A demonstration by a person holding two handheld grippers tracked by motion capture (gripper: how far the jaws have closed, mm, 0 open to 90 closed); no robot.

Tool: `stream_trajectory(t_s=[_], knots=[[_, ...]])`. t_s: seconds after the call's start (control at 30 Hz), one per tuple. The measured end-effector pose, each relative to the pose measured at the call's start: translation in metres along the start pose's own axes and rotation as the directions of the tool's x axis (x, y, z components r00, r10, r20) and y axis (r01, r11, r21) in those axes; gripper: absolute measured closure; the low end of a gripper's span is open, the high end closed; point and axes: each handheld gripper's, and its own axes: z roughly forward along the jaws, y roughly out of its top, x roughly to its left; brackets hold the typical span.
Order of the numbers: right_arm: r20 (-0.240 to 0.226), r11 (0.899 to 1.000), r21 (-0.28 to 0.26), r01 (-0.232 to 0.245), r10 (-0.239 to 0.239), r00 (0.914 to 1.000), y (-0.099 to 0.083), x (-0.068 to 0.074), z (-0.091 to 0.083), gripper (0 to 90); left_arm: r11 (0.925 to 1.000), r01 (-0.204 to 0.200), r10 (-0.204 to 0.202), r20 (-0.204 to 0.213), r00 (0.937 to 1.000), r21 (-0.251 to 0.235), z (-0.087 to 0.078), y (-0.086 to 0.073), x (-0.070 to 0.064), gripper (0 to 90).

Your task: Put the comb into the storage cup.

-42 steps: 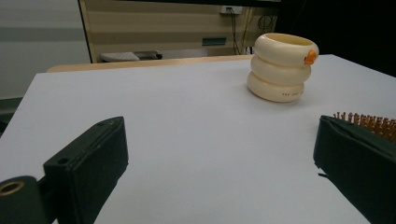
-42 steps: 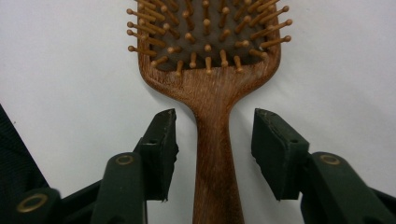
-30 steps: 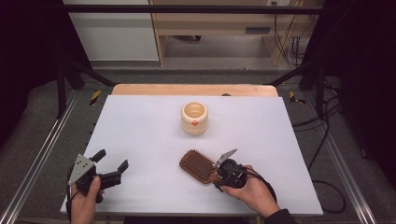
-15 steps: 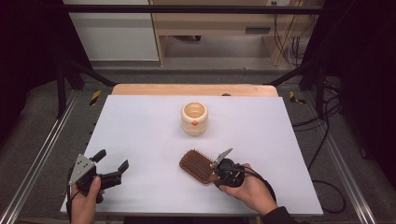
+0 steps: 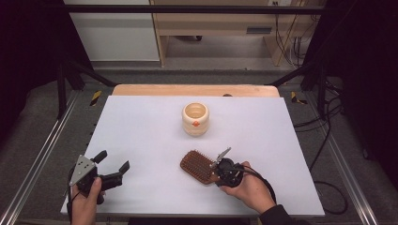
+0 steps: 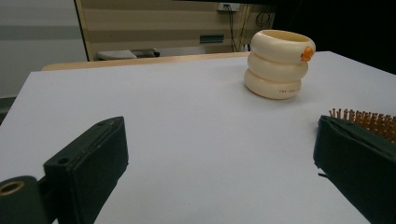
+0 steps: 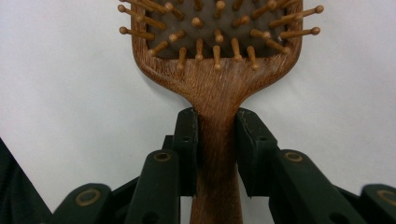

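High view looks down; both tool views skim low, sharing the hairbrush (image 5: 199, 166).

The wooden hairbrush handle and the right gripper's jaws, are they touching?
Touching. In the right gripper view, both black jaws of the right gripper press against the two sides of the wooden hairbrush handle, with no gap visible.

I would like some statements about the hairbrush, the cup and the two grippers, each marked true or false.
1. The right gripper is shut on the hairbrush handle. True.
2. The brush's bristles point down into the table. False: they point up.
3. The left gripper is open and holds nothing. True.
4. The cream cup lies on its side. False: it stands upright.
5. The brush head touches the cup. False: bare table lies between them.
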Motion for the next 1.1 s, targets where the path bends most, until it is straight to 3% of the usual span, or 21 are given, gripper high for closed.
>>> stream_trajectory(t_s=[0.33, 0.53, 0.63, 0.77, 0.87, 1.0, 1.1], knots=[[0.003, 1.0, -0.005, 0.007, -0.007, 1.0, 0.0, 0.0, -0.001, 72.8, 1.0, 0.003, -0.003, 0.0, 1.0, -0.001, 0.001, 0.0, 0.0, 3.2], [0.025, 0.997, -0.082, -0.016, 0.018, 0.9995, -0.002, -0.004, -0.007, 72.9, 0.9999, 0.013, -0.013, 0.0, 0.9999, -0.002, 0.001, -0.001, 0.002, 3.3], [0.029, 0.989, -0.147, -0.023, 0.028, 0.9992, -0.002, -0.006, -0.012, 72.9, 0.9998, 0.015, -0.015, 0.003, 0.9999, -0.01, 0.0, 0.001, 0.001, 3.5], [0.057, 0.971, -0.239, -0.007, 0.022, 0.9982, -0.001, -0.004, -0.019, 72.9, 0.9991, 0.036, -0.035, 0.037, 0.9987, -0.021, -0.002, 0.003, -0.004, 3.5], [0.069, 0.947, -0.322, -0.002, 0.026, 0.9973, -0.001, -0.002, -0.025, 72.9, 0.9977, 0.062, -0.06, 0.09, 0.9941, -0.028, 0.0, 0.007, -0.011, 3.2], [0.075, 0.913, -0.407, -0.01, 0.044, 0.9962, 0.001, -0.001, -0.029, 72.9, 0.9974, 0.064, -0.058, 0.168, 0.9841, -0.032, 0.008, 0.018, -0.024, 3.3], [0.073, 0.887, -0.461, -0.02, 0.06, 0.9955, 0.003, -0.002, -0.03, 72.9, 0.9962, 0.082, -0.074, 0.229, 0.9707, -0.029, 0.017, 0.026, -0.037, 3.4]])
